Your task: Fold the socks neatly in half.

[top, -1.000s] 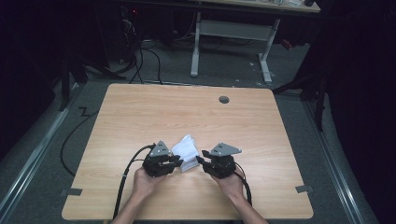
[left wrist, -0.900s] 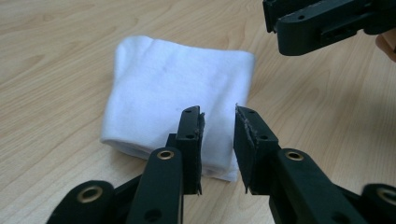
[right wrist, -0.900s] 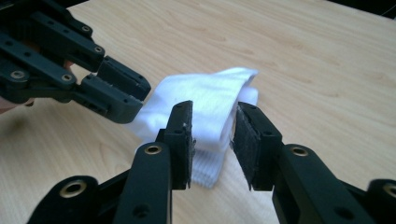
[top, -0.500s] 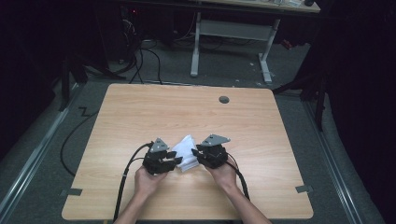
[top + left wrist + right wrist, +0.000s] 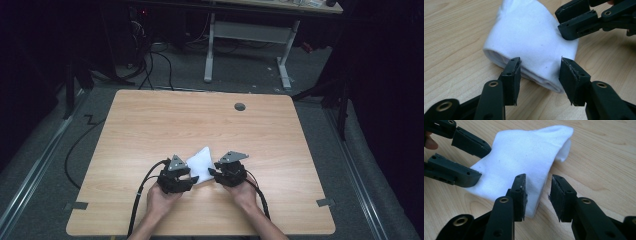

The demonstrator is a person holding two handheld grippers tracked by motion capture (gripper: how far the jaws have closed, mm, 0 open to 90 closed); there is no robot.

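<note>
In the high view a folded white cloth (image 5: 200, 164) lies on the tabletop (image 5: 150, 125), nearer the near edge than the far one and roughly midway between the left and right edges. Its long axis runs diagonally, one narrow end pointing toward the far right corner, the broad end toward the person. The left gripper (image 5: 189, 179) sits at the broad end's left side and the right gripper (image 5: 214, 172) at its right, each held in a hand (image 5: 161, 201).

In the left gripper view the cloth (image 5: 531, 40) stretches away from the camera, its rolled, folded edge facing the jaws. Those jaws have just been opening and stand apart, with the cloth's near edge between them but the pads not pressing it. The right gripper (image 5: 564, 23) reaches in from the upper right, its tips at the cloth's far side; whether they touch it is hard to say.

In the right gripper view the cloth (image 5: 524, 157) runs up toward the upper right, ending in a rounded fold. The jaws have just been opening and are spread, with the cloth's near corner against the left pad and bare wood in the gap. The left gripper (image 5: 482, 160) enters from the upper left, jaws apart beside the cloth's edge.
</note>
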